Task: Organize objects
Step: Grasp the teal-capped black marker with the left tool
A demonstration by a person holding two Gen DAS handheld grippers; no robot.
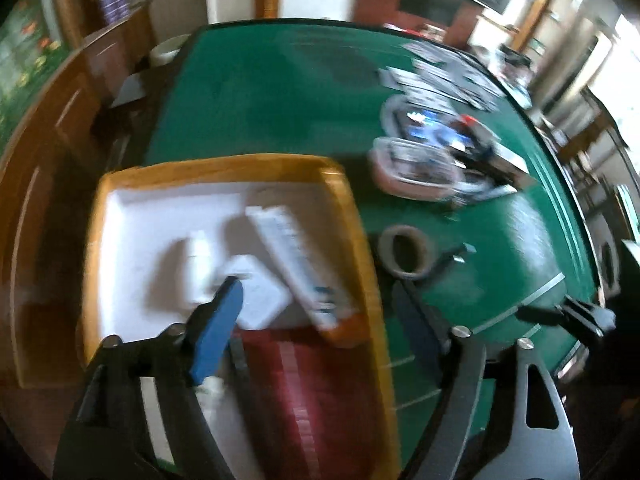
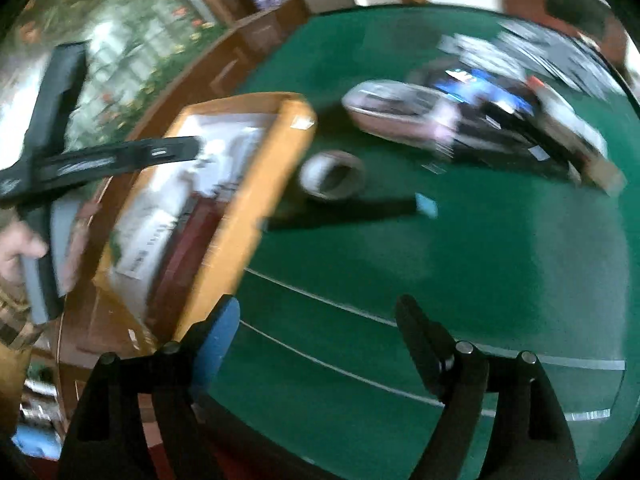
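Observation:
A yellow-rimmed tray [image 1: 352, 216] with a white floor sits at the left of the green table. It holds a long white box [image 1: 296, 256], a small white bottle [image 1: 198, 260], a white pack [image 1: 260, 292] and a dark red book [image 1: 316, 396]. My left gripper [image 1: 316, 312] is open and empty above the tray's near right part. A roll of tape [image 1: 406, 252] lies just right of the tray. My right gripper [image 2: 320, 332] is open and empty over the table, right of the tray [image 2: 256, 184]. The tape [image 2: 332, 176] lies ahead of it. The left gripper's body [image 2: 100, 160] shows over the tray.
A blurred pile with a clear oval container [image 1: 416, 168], blue packs and dark items lies at the far right; it also shows in the right wrist view [image 2: 400, 108]. A small light blue piece [image 2: 426, 205] lies on the green table [image 2: 480, 280]. Wooden cabinets [image 1: 68, 128] stand left.

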